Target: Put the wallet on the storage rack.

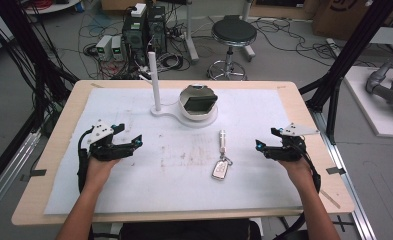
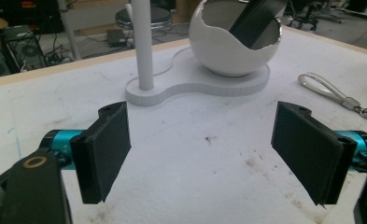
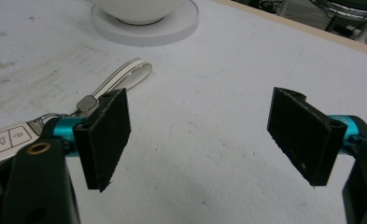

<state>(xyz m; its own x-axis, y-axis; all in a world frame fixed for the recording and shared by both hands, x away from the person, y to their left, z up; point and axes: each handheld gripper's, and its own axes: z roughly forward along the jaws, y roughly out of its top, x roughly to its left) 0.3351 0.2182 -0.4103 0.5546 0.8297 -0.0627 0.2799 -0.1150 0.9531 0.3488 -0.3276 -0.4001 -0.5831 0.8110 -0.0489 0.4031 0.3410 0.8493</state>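
Note:
A white car key fob (image 1: 220, 169) with a pale strap (image 1: 222, 140) lies right of centre on the white mat (image 1: 149, 185). At the back stands a white base with a thin post (image 1: 154, 82) and an egg-shaped bowl (image 1: 198, 102) that holds a dark flat object (image 2: 258, 21). My left gripper (image 1: 136, 141) rests at the mat's left, open, with nothing between its jaws (image 2: 204, 154). My right gripper (image 1: 260, 146) sits at the right, open and empty (image 3: 202, 140). The fob (image 3: 3, 142) and strap (image 3: 123, 79) lie just off its left jaw.
The mat is stained near its middle. The wooden table edge (image 1: 59, 130) frames the mat. Beyond the table stand a black stool (image 1: 233, 35), computer boxes (image 1: 144, 30) and loose cables on the floor. Black frame posts (image 1: 344, 55) rise at the right.

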